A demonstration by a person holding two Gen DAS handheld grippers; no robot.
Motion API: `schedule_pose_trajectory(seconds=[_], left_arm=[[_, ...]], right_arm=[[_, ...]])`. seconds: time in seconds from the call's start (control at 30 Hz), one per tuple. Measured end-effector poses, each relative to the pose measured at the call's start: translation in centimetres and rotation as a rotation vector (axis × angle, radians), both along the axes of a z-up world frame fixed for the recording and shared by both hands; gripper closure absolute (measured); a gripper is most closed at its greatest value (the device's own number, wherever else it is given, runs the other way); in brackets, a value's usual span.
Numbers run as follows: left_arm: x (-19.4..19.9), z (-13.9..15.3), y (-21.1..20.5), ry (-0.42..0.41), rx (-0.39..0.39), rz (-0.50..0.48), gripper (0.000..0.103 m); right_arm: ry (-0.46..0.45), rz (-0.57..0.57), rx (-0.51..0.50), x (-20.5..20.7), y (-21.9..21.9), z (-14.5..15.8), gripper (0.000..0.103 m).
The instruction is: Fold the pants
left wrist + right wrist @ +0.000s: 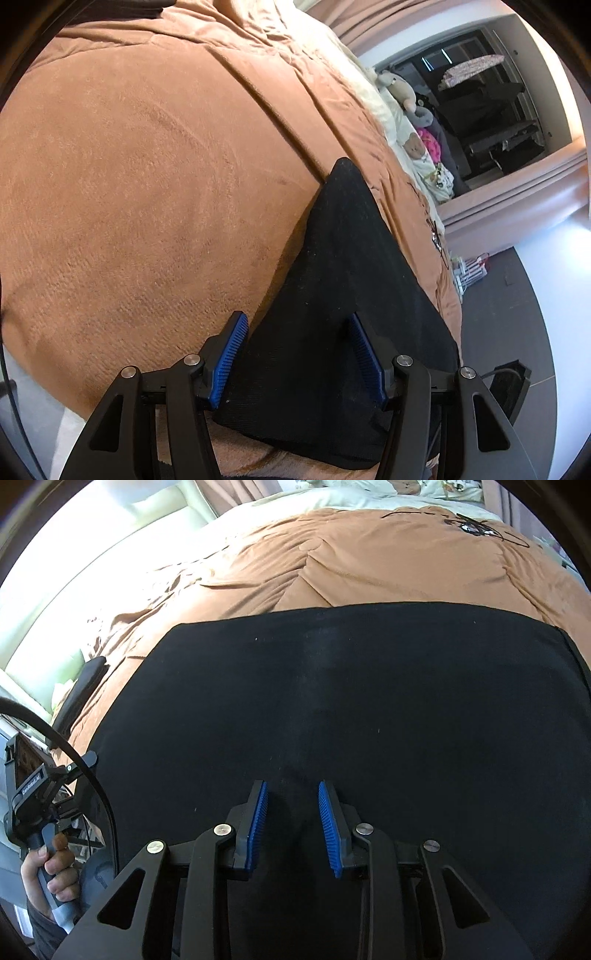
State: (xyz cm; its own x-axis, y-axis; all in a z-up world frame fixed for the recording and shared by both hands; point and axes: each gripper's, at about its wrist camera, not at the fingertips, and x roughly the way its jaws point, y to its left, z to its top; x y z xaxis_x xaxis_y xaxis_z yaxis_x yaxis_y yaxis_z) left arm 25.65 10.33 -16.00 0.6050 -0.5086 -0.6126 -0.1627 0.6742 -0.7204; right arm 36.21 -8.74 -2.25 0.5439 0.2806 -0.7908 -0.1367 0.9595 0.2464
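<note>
Left wrist view: black pants (332,314) lie on a brown blanket (147,184) that covers a bed. Here the pants show as a dark wedge, narrowing to a point toward the far side of the blanket and widening toward the blanket's near edge. The left gripper (295,354) hangs over that near, wide end with its blue pads (231,356) set fairly wide apart. Cloth lies between and below the jaws, but they do not pinch it. Beyond the bed, soft toys (406,92) and a dark doorway are in view.

Right wrist view: the pants (369,701) fill most of the frame as a broad, flat, nearly smooth black panel on the blanket (369,561). The right gripper (293,823) points down at the near edge of the pants with its jaws narrow. Whether a fold of cloth is caught between them cannot be told, since black cloth merges with shadow. Left of the pants, a hand (51,871) holds the other gripper's handle.

To do this step well, both grippers probably need a firm pinch on matching points of the same edge, lifting together so the fold lands square and unwrinkled.
</note>
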Motion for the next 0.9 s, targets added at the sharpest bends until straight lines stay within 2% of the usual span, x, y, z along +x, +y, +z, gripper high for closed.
schedule_pose_trajectory(seconds=[0.1, 0.23, 0.43, 0.47, 0.6, 0.8, 0.9], left_arm=[[-0.5, 0.1, 0.2, -0.014, -0.01, 0.003, 0.045], [-1.0, -0.2, 0.2, -0.012, -0.034, 0.009, 0.045], [-0.9, 0.5, -0.8, -0.01, 0.042, 0.006, 0.045], [-1.0, 0.6, -0.8, -0.011, 0.047, 0.012, 0.045], [-1.5, 1.0, -1.2, -0.031, 0.077, 0.038, 0.051], [-1.1, 0.8, -1.2, -0.021, 0.076, 0.041, 0.052], [-1.0, 0.8, -1.2, -0.017, 0.078, 0.045, 0.052]], right_arm=[[-0.003, -0.004, -0.016, -1.0, 0.9, 0.1, 0.077], [0.028, 0.0, 0.017, -2.4, 1.7, -0.4, 0.077], [0.041, 0.016, 0.042, -3.8, 2.0, -1.2, 0.079], [0.044, 0.023, 0.032, -3.6, 2.0, -0.9, 0.082], [0.028, 0.028, 0.018, -1.8, 1.9, 0.0, 0.082], [0.03, 0.025, 0.016, 1.7, 2.6, -0.2, 0.083], [0.043, 0.003, -0.005, 3.9, 2.9, -0.6, 0.089]])
